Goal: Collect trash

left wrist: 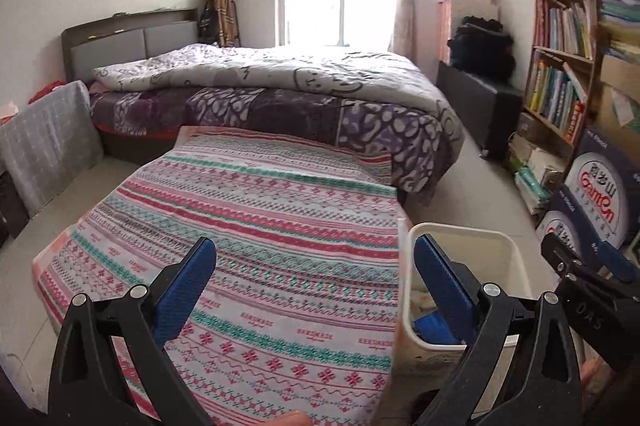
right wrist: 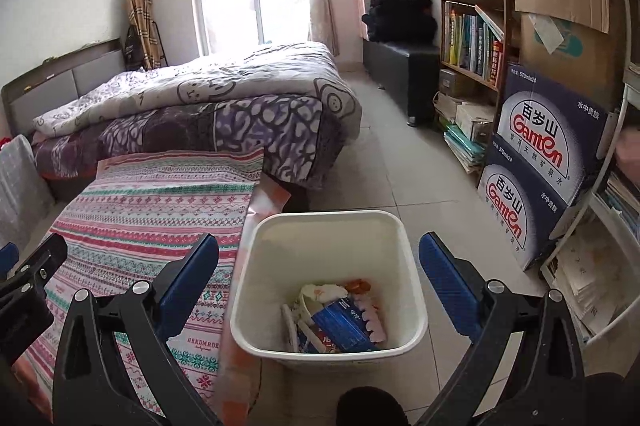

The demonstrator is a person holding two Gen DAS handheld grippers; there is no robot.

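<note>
The cream rectangular plastic waste bin (right wrist: 328, 266) stood on the floor just right of the striped-cloth tabletop (right wrist: 152, 226), holding the blue carton and wrappers (right wrist: 340, 322). Above it, the right gripper (right wrist: 320, 290) was spread empty; left of the bin, the left gripper (left wrist: 312, 286) was likewise spread empty.

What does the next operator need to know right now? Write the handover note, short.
Left gripper: open, empty, over the patterned tablecloth.
Right gripper: open, empty, above the white bin.
The bin stands on the floor at the table's right edge. It already holds trash: a blue packet, white wrappers, something orange.
Done: no loose trash shows on the visible part of the tablecloth.
Left: check the near edge of the table and the floor, which these views do not fully show; if nothing turns up, the collecting looks finished.
</note>
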